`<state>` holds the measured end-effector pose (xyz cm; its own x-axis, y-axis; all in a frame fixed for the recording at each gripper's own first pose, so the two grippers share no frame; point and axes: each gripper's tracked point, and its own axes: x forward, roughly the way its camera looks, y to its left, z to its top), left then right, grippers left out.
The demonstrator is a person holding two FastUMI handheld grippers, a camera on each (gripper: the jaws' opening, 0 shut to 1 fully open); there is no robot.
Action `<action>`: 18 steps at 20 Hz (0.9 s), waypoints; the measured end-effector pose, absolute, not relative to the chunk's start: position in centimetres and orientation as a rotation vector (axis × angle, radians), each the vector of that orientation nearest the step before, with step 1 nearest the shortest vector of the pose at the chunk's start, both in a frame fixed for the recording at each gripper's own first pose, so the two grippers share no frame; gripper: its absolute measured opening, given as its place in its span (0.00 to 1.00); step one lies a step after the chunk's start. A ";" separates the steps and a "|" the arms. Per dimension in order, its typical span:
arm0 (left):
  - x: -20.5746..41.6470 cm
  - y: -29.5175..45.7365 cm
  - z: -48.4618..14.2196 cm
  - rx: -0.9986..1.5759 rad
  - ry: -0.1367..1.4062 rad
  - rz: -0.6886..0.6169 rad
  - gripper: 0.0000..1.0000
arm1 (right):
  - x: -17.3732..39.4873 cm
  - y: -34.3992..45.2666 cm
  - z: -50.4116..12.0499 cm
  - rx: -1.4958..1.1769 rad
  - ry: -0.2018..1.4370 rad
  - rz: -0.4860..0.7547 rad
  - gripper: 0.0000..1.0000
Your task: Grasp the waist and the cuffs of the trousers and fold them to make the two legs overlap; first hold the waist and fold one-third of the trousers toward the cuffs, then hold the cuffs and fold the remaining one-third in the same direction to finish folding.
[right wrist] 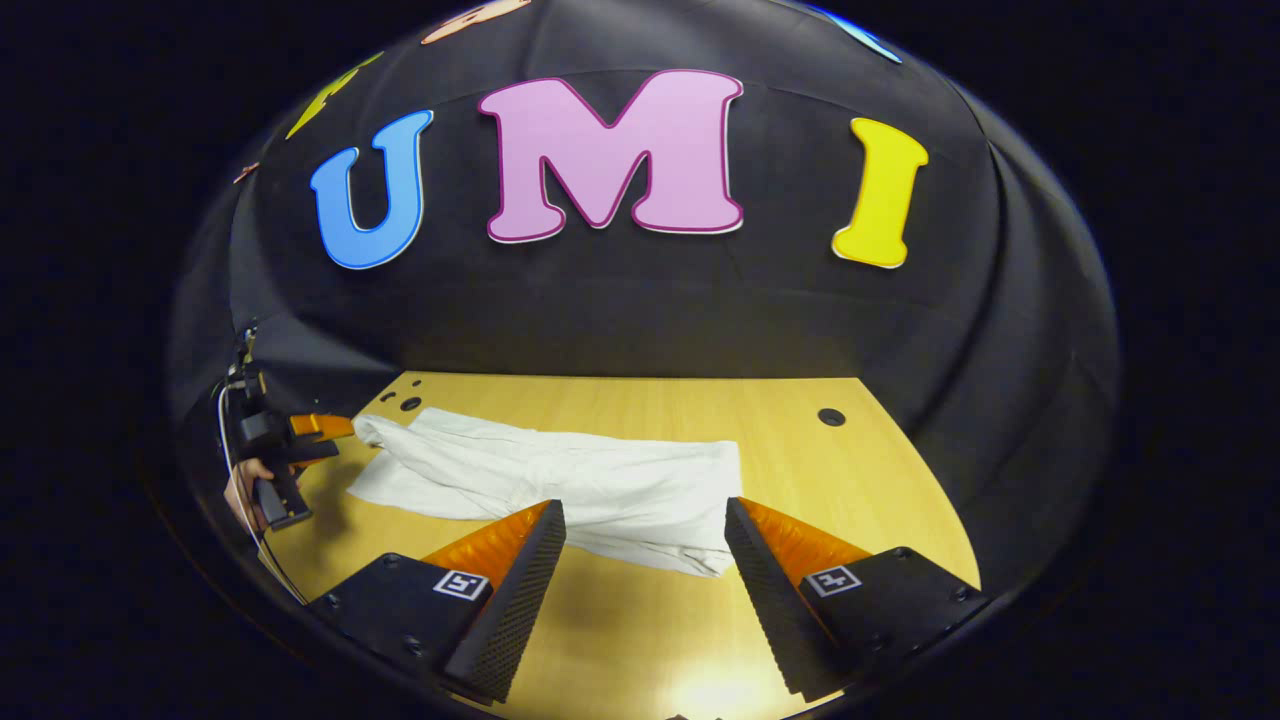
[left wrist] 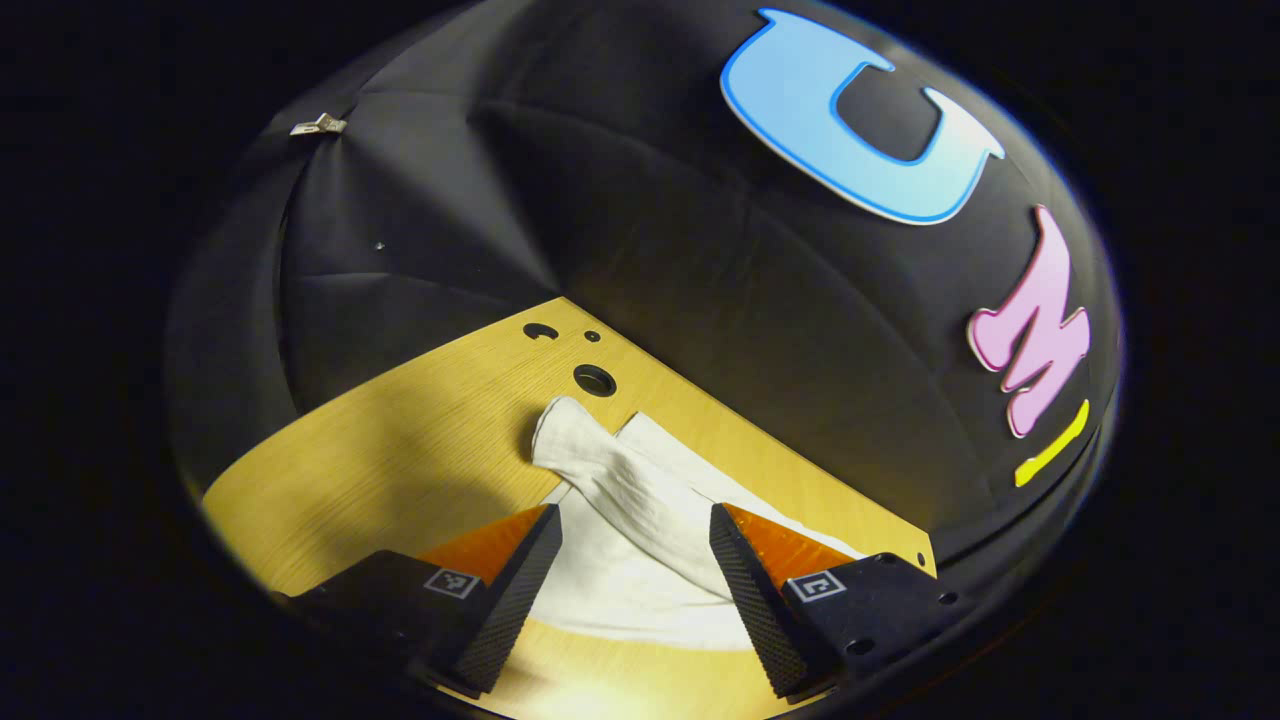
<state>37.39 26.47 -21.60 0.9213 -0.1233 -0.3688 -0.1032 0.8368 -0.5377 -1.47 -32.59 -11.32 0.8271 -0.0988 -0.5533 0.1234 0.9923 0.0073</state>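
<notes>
White trousers (right wrist: 560,480) lie stretched across the wooden table (right wrist: 800,470). Their wide end is toward my right gripper (right wrist: 645,590), which stands open just short of that edge with nothing between its fingers. At the other end one leg (left wrist: 620,480) is twisted over the other, its cuff pointing at the table's far corner. My left gripper (left wrist: 635,600) is open low over that end, with the cloth showing between the fingers but not pinched. In the right gripper view the left gripper (right wrist: 335,440) appears at the far left, held by a hand (right wrist: 245,495).
The table has round holes near its far corners (left wrist: 594,380) (right wrist: 831,416). The black cloth wall (right wrist: 640,310) closes off the table's far side. Bare wood lies in front of the trousers (right wrist: 640,640) and to their right.
</notes>
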 end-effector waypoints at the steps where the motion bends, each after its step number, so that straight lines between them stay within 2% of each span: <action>1: 38.9 26.5 -22.3 -0.571 0.411 0.005 0.95 | -2.7 -33.9 -11.8 0.037 0.603 -0.141 0.98; 6: 43.0 26.3 -26.1 -0.438 0.471 0.063 0.95 | -9.0 -35.0 -14.7 0.134 0.729 -0.184 0.98; 8: 43.1 26.0 -28.4 -0.354 0.542 0.094 0.96 | -10.3 -33.7 -15.9 0.102 0.772 -0.140 0.99; 11: 43.8 25.2 -28.7 -0.252 0.529 0.112 0.96 | -10.9 -31.9 -17.3 0.074 0.828 -0.073 0.99; 15: 44.1 24.4 -29.4 -0.063 0.568 0.088 1.00 | -10.8 -28.7 -18.3 0.188 0.852 -0.028 0.99; 16: 44.1 24.0 -29.6 -0.065 0.569 0.084 0.89 | -11.0 -28.1 -18.6 0.207 0.864 -0.016 0.99; 18: 44.1 23.4 -29.6 -0.084 0.571 0.059 0.76 | -11.5 -27.4 -19.1 0.228 0.892 0.005 0.99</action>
<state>44.14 23.43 -29.56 0.8398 0.0322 -0.5420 -0.0785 0.9949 -0.0626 -11.46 -27.37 -19.14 0.6298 0.0985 -0.7705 0.0906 0.9759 0.1988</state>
